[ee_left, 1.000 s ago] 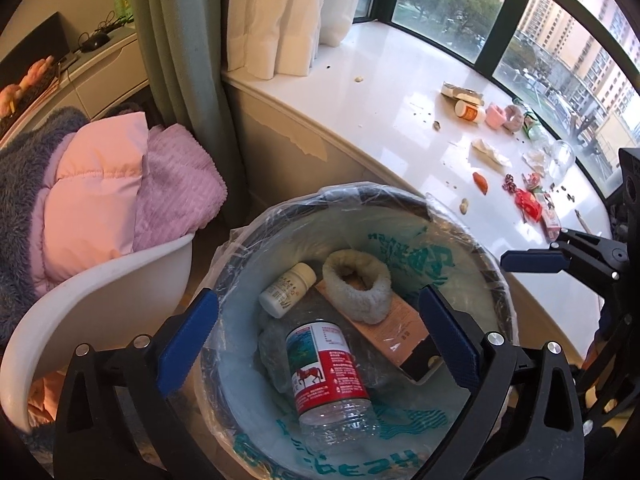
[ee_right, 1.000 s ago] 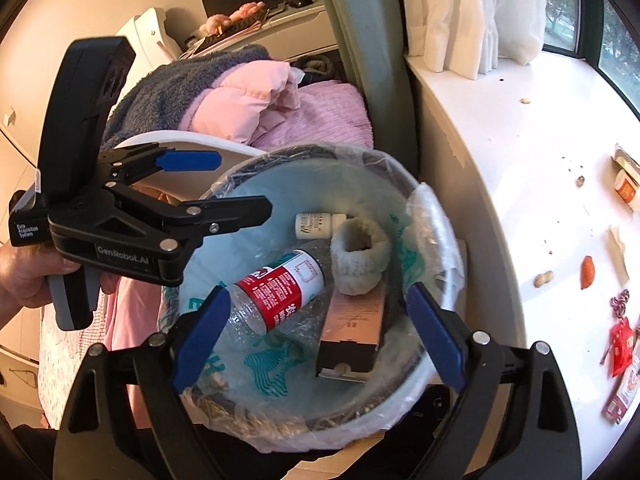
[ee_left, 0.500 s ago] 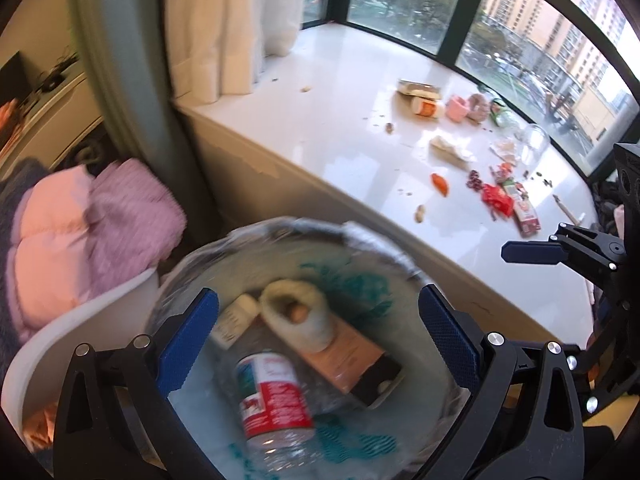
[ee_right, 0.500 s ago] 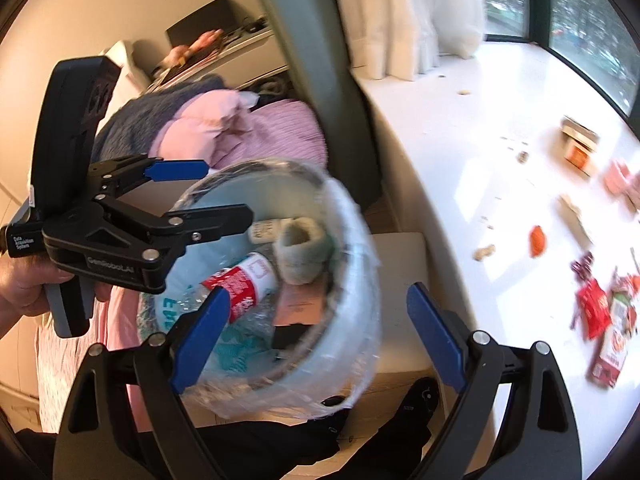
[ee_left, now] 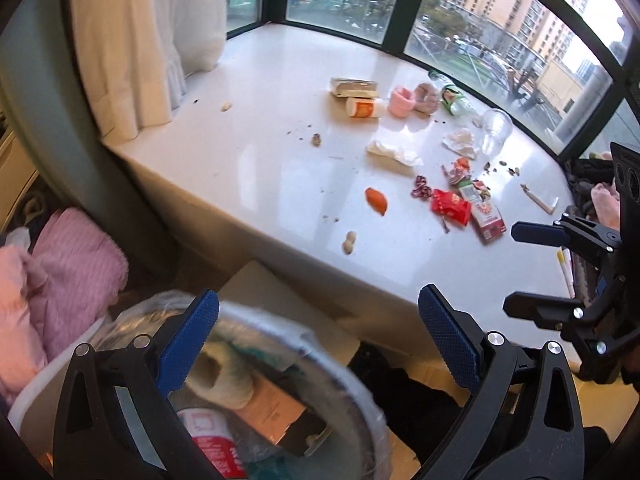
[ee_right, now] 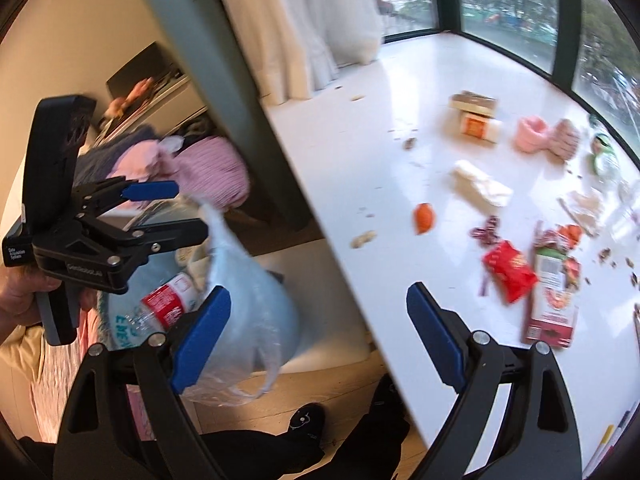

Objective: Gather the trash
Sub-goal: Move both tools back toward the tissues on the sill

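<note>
The lined bin [ee_left: 352, 392] below me already held a bottle [ee_right: 168, 300], a box and a woolly roll, but most of the trash was left on the counter [ee_left: 280, 168]: a red packet [ee_left: 451, 207], a carton, tissues, peel, nuts. Both my grippers, left [ee_left: 318, 344] and right [ee_right: 318, 328], had fingers spread wide and empty, the litter lying well ahead of them

Bright window [ee_left: 500, 20] daylight, glossy glare, motion blur, fisheye-warped edges.
</note>
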Available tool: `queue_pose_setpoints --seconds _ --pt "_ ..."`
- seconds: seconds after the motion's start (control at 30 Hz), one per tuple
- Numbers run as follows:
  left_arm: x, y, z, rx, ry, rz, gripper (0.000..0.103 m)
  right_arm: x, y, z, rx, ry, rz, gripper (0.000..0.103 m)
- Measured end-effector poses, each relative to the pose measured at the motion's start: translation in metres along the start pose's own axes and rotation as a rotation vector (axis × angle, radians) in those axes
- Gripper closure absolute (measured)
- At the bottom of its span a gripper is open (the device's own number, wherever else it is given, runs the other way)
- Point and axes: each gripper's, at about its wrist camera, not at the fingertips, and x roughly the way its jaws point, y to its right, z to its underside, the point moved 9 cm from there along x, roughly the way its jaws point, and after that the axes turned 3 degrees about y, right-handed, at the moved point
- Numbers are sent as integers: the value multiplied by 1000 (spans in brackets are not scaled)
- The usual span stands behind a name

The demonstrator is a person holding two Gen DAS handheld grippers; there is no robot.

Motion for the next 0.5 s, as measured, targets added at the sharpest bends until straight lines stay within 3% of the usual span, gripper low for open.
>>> queue_pose_setpoints --seconds 0.5 --pt "39 56 -69 28 19 44 6 -39 101 -41 78 89 83 16"
